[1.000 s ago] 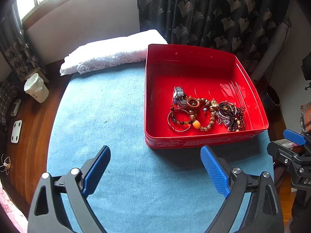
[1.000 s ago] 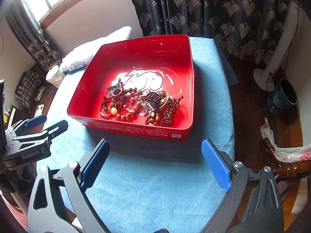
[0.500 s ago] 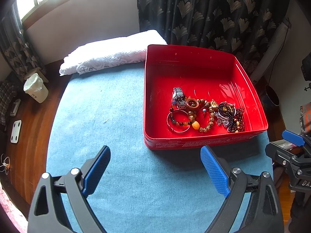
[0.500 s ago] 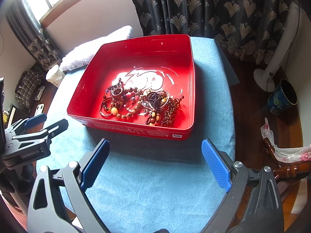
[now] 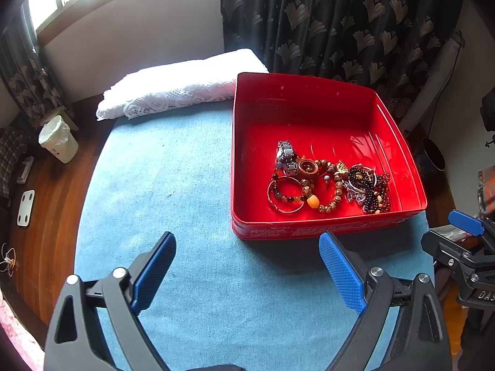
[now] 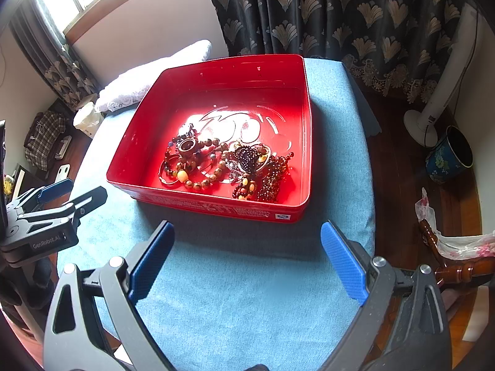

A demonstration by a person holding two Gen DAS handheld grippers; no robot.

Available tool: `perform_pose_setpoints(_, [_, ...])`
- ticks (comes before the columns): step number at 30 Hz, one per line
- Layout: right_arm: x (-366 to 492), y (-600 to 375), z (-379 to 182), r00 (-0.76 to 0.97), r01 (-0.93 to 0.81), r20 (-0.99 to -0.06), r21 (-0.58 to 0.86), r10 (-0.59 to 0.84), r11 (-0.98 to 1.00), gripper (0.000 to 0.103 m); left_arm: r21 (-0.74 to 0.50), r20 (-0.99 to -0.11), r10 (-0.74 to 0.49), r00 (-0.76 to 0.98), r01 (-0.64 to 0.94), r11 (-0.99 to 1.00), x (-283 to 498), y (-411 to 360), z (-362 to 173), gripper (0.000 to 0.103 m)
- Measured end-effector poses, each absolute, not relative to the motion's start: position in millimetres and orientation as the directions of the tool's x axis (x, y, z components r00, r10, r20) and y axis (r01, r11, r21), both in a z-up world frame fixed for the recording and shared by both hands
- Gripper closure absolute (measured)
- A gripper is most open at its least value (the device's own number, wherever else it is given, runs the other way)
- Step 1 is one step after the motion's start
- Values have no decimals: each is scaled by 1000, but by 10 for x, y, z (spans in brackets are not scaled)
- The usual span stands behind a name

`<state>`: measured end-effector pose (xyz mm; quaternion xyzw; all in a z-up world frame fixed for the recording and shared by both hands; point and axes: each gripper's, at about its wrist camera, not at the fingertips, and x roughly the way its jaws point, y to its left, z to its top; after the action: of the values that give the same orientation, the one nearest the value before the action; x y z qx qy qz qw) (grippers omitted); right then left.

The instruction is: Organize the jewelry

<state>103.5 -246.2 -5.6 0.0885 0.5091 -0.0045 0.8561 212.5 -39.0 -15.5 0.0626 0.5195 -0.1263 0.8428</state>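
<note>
From my left hand-held gripper (image 5: 246, 256), spread and empty, the jewelry (image 5: 328, 182) lies ahead and to the right, heaped along the near wall of the red tin (image 5: 309, 230) by the worktop's right edge. From my right hand-held gripper (image 6: 247, 247), also spread and empty, the heap (image 6: 225, 164) is straight ahead, running left to right, so I judge the right the nearer.

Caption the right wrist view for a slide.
Open right gripper hovers over blue cloth before square red tin of tangled beaded bracelets.

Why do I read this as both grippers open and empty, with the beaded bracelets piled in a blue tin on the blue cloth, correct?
Not quite. The square metal tin holding the beaded bracelets is red, as the right wrist view shows. Left gripper and right gripper are open and empty over the blue cloth.
</note>
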Motion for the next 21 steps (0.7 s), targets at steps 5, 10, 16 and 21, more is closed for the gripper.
perform_pose_setpoints(5, [1030,-2455,-60,481,96,-873,147,83,985,10,-25,-893,-146,427,276,961,2132,-387,-157,11])
perform_pose_setpoints(10, [1035,-2459,-71,480,93,-873,147,85,985,10,-31,-893,-151,423,276,961,2124,-389,-168,11])
perform_pose_setpoints(16, [1037,-2443,-80,480,88,-873,146,87,985,10,-26,-892,-149,428,280,960,2107,-404,-166,11])
perform_pose_setpoints(21, [1040,-2448,-77,479,91,-874,145,84,985,10,-29,-892,-150,426,278,960,2107,-405,-163,11])
